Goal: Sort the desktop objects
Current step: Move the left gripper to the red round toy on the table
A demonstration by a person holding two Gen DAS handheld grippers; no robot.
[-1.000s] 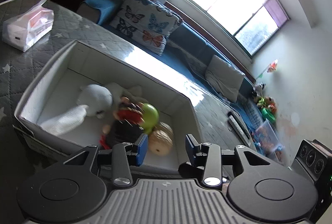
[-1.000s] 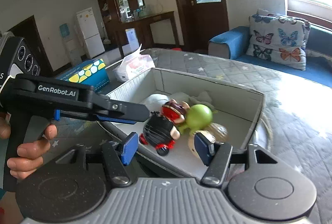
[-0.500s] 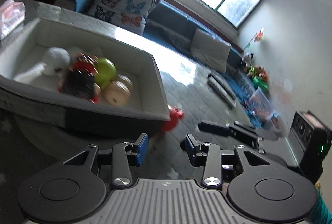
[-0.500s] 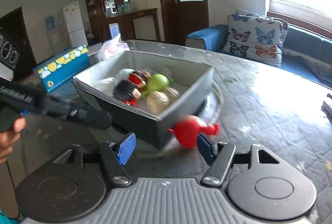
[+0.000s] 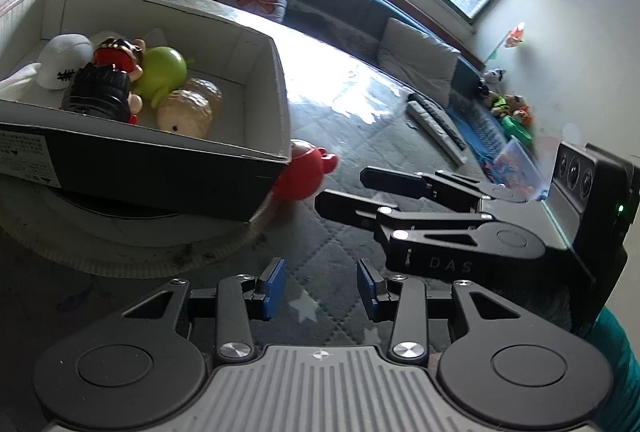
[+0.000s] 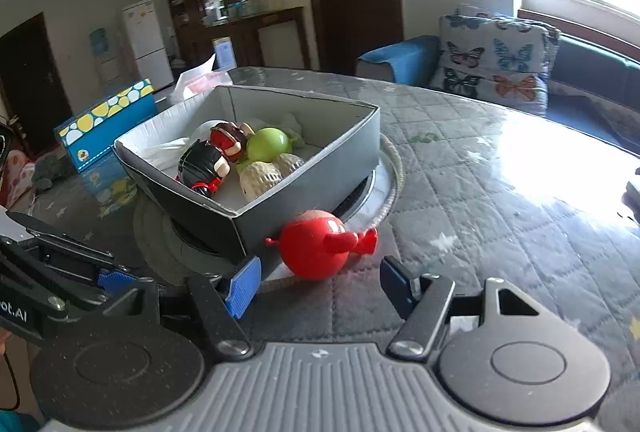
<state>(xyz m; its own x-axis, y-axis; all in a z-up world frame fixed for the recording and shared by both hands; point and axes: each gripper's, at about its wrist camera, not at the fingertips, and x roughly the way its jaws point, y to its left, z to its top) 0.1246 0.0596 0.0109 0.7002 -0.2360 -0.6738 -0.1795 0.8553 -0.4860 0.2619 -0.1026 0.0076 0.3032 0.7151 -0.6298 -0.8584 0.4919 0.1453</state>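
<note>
Pick up the red toy that sits outside the box

The red toy point(image 6: 320, 252) lies on the gray table cover point(image 6: 500, 200), touching the near corner of the gray box point(image 6: 304, 204). Your right gripper point(image 6: 318, 282) is just in front of it, fingers wide with nothing in them, so slide it forward until the round red body sits between the two blue pads point(image 6: 242, 282). Keep the left pad from bumping the box wall. Close on the fat round part, not the little bits sticking out on the right, since a round toy will likely roll or pop out. Then lift it over the wall and set it down in the bare spot beside the green ball point(image 6: 268, 144) and the other toys. Your left gripper point(image 5: 320, 288) is open too and holds nothing; keep it back, near you, out of the way
</note>
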